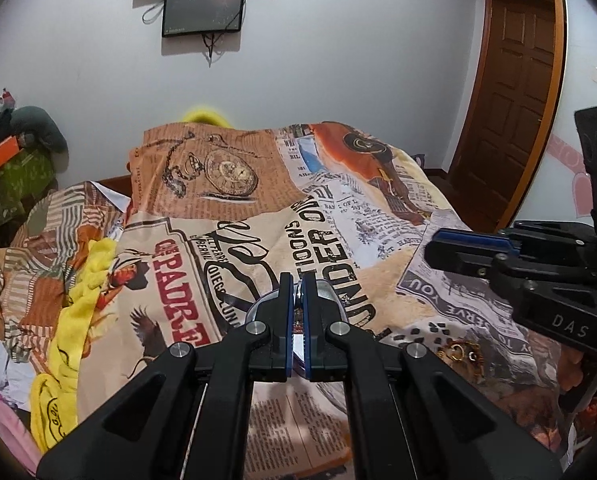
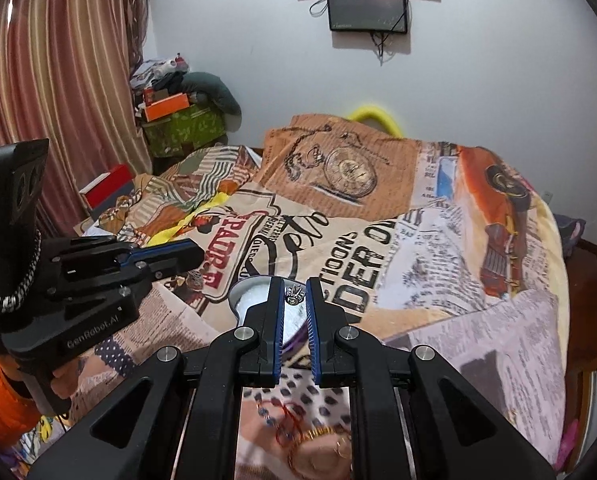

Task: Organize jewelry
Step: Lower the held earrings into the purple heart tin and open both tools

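At lower centre of the right wrist view, the right tool (image 2: 295,300) stands open around a small, light, snag-prone silver ornament (image 2: 294,295) over a white dish (image 2: 250,294) on the bed (image 2: 478,344), best pinched across its body; the left tool (image 1: 297,312) grips the dish rim

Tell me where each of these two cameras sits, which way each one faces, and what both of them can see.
Left wrist view: sits on the left tool, looking forward over the printed bedspread toward the white wall; its fingers pinch a small metal piece, and the right tool enters from the right.
Right wrist view: sits on the right tool, facing the same wall; a small silver ornament sits between its fingers, and the left tool enters from the left.
Shared: bedspread, wall-mounted screen, white dish.
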